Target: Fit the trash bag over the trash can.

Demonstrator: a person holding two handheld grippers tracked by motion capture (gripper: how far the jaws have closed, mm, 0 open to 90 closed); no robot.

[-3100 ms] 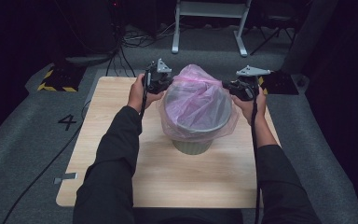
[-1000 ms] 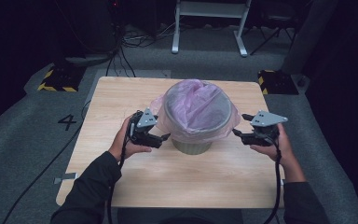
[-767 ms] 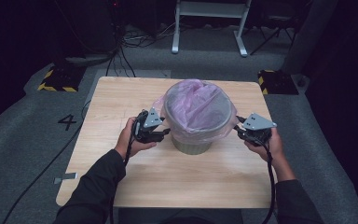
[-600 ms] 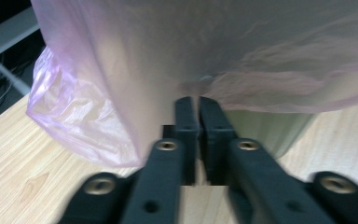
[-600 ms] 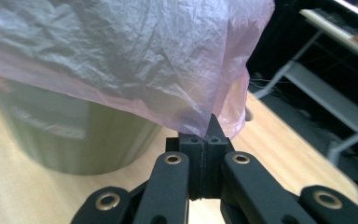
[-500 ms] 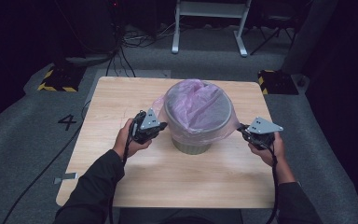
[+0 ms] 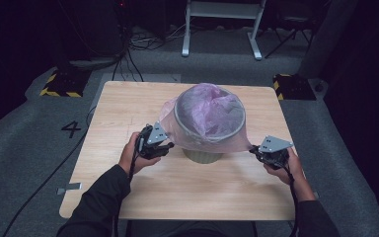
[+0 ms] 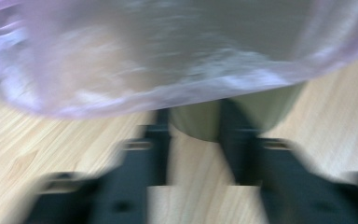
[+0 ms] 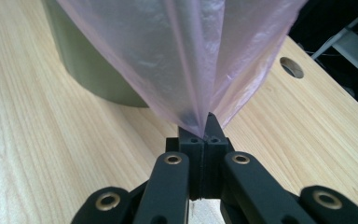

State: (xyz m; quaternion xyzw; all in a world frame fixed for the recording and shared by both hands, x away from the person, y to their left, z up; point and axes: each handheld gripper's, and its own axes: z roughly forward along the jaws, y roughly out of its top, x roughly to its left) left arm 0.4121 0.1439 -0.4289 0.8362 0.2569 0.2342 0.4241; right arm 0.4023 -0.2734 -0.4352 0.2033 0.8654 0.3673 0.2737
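The right claw [image 9: 200,128] pinches the pink bag [image 7: 208,116] and pulls it down over the bin [image 7: 203,155], while the left claw [image 8: 193,135], just opening, holds nothing.

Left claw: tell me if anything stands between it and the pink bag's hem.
Nothing visible does. The left claw stands open just under the pink bag's hem, bare table and the green bin behind. The right claw is shut on the bag's other side.

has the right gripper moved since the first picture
Yes. The right gripper has come from beside the bin's far side toward the table's near right edge.
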